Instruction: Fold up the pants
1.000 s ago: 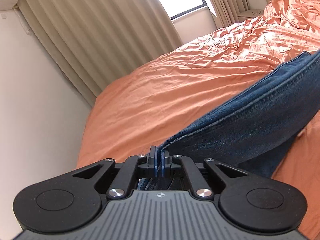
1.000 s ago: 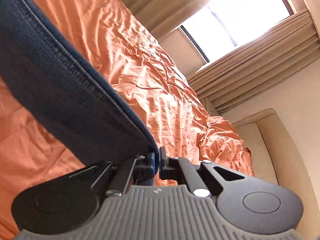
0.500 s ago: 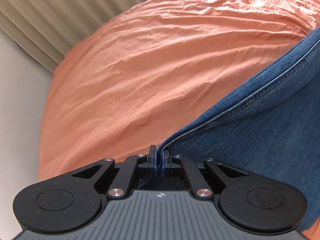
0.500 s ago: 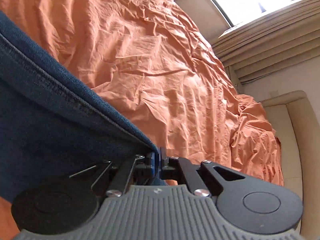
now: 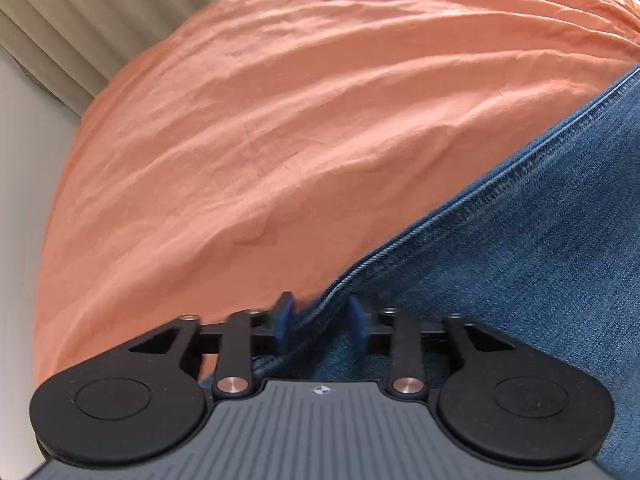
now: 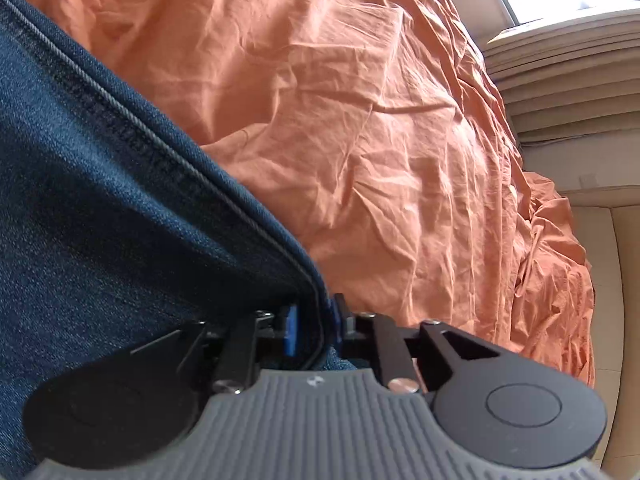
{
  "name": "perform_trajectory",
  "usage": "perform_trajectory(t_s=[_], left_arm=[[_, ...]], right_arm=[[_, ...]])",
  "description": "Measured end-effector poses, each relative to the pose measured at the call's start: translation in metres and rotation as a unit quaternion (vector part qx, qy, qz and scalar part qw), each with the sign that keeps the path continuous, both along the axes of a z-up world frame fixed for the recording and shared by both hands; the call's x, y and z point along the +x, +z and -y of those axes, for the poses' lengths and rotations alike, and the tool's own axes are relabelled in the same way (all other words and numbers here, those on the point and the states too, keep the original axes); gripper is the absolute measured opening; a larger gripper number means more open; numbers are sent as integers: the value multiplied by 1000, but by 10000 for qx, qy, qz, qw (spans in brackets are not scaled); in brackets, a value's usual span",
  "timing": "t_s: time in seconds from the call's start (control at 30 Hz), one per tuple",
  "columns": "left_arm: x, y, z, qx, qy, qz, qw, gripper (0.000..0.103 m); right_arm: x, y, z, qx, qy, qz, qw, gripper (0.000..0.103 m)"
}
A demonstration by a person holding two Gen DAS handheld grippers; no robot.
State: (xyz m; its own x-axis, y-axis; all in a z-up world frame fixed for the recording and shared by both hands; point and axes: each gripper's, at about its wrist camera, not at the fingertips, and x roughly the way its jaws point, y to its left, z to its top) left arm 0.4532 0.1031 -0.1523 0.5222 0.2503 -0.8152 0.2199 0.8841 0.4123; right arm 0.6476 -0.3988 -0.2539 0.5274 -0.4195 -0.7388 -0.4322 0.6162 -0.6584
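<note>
blue denim pants (image 5: 520, 280) on plain orange bedsheet (image 5: 280, 120), beige curtain (image 5: 80, 20).

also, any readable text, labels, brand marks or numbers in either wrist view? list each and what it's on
No readable words or numbers in either view.
Left gripper: a small round white emblem on its grey ribbed body, a symbol, not text.
Right gripper: the same kind of small white emblem, blurred, no letters.
Jeans: stitching only, no tag or label showing.
Orange bedsheet: plain, no print.
</note>
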Motion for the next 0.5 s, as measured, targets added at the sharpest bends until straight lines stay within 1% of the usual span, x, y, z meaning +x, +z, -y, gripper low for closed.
perform_trajectory(t_s=[0.03,0.07,0.13,0.17,0.27,0.3,0.37,0.43,0.5], left_arm=[[-4,7,-1,-5,-8,156,9999,80],[-9,15,-3,-105,11,246,9996,81],[-21,32,-9,-370,91,325,9987,80],[-29,41,-12,-435,137,403,9981,80],[-58,67,-27,-689,339,655,9949,80],[-70,75,-35,-817,482,735,9928,80],[-90,90,-55,-1076,765,872,9874,80],[-107,102,-77,-1370,1111,1020,9790,80],[-125,108,-103,-1641,1485,1115,9688,80]], right_arm=[[-4,7,2,69,-66,85,9999,44],[-11,17,5,208,-149,173,9995,51],[-26,36,8,540,-347,296,9975,51],[-36,45,8,751,-413,342,9957,51],[-72,70,4,1534,-665,500,9847,51],[-90,76,0,1905,-763,541,9772,51],[-122,84,-10,2361,-847,621,9660,51],[-159,85,-25,2896,-896,691,9504,51],[-193,79,-40,3421,-1002,745,9313,51]])
